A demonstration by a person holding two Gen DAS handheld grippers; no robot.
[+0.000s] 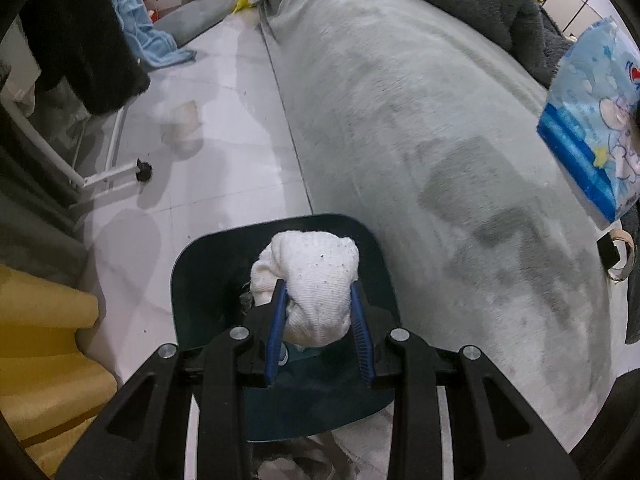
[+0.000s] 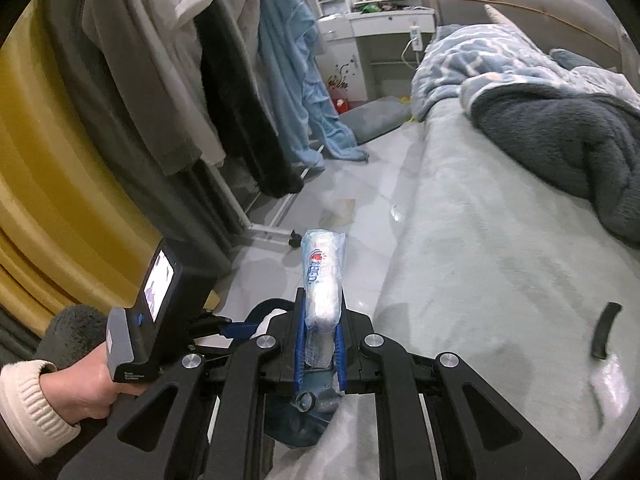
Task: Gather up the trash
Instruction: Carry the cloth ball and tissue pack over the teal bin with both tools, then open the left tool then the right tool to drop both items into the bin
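Observation:
My left gripper [image 1: 318, 304] is shut on a crumpled white tissue wad [image 1: 310, 280] and holds it over the open dark teal trash bin [image 1: 376, 276] on the floor beside the bed. My right gripper [image 2: 320, 320] is shut on a blue-and-white tissue pack [image 2: 322, 280], held upright above the same bin [image 2: 296, 420]. That pack also shows at the right edge of the left wrist view [image 1: 592, 128]. The left gripper's body [image 2: 156, 312] and the hand holding it show at lower left in the right wrist view.
A grey-green bed cover [image 1: 440, 120] fills the right, with a dark fuzzy blanket [image 2: 560, 128] on it. A small dark object [image 2: 604, 336] and a plastic scrap [image 2: 608, 388] lie on the bed. A clothes rack foot [image 1: 144, 170], hanging clothes [image 2: 224, 80] and yellow curtain [image 2: 48, 160] stand left.

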